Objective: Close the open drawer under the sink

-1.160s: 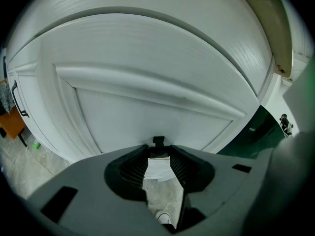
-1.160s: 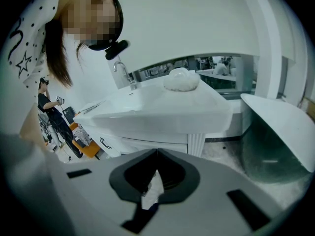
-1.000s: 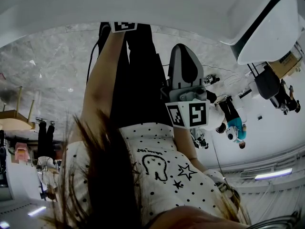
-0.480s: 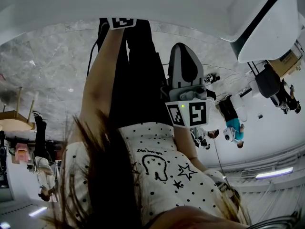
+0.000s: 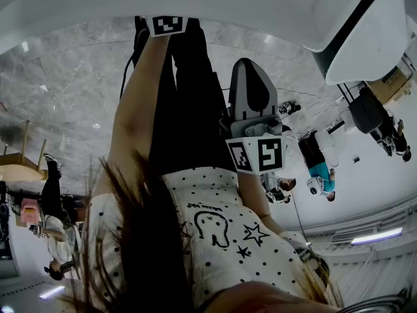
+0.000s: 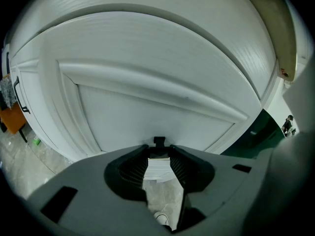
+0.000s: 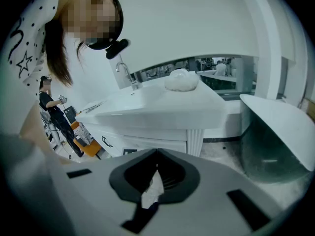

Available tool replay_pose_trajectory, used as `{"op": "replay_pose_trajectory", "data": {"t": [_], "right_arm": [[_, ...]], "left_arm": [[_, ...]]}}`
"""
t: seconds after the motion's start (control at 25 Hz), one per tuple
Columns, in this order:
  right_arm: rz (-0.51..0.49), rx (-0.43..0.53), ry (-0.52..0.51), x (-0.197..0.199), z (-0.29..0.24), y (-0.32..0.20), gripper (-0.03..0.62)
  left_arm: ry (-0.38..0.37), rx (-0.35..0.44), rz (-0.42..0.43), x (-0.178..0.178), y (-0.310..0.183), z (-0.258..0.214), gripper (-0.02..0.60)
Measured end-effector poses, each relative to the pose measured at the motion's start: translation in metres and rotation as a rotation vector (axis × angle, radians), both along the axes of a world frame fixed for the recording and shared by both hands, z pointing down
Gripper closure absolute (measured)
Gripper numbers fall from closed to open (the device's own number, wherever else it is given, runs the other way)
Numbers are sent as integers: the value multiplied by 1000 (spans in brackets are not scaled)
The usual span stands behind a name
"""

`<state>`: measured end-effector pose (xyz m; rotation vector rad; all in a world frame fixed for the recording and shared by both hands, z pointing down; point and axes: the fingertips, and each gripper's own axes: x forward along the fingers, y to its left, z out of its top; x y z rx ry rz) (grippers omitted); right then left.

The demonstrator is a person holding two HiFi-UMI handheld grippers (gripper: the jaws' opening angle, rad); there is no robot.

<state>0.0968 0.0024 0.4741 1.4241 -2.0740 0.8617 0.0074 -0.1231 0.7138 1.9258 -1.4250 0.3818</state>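
Note:
The head view is turned over, filled by the person's dotted shirt, hair and arms. My left gripper [image 5: 166,25] reaches to the top edge, where only its marker cube shows. My right gripper [image 5: 253,103] hangs mid-frame, away from any furniture. In the left gripper view a white panelled cabinet front [image 6: 147,97] fills the frame, right at the jaw tips, and my left gripper [image 6: 158,149] has a narrow gap between its jaws with nothing in it. In the right gripper view my right gripper [image 7: 156,154] has its tips together and faces the white sink vanity [image 7: 162,107], which has a tap [image 7: 126,75] and dark-handled drawer fronts [image 7: 107,141].
A white lump [image 7: 181,80] lies on the sink counter. A white tub-like fixture [image 7: 275,132] stands to the right of the vanity. An orange seat [image 7: 88,146] and a standing person [image 7: 49,107] are at the left. More people [image 5: 319,168] stand in the showroom behind.
The left gripper's marker cube has shifted slightly right in the head view. People in the background have moved. The right gripper has stayed in place.

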Motion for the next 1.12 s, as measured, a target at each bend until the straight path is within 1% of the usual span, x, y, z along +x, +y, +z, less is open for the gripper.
{"op": "replay_pose_trajectory", "data": {"t": [0.16,0.32,0.44,1.12], "right_arm": [[-5,1,3,-1,0,3,580],[-5,8,4,0,-2,4,580],[-6,9,4,-1,-1,5,580],[4,16,2,0,-4,6,580]], "left_arm": [[-19,-65,-7,-4,6,8,442],[-61,-89,-21,-11,8,12,442],[-75,-95,-26,-15,9,13,442],[-74,-92,-27,-14,4,13,442]]}}
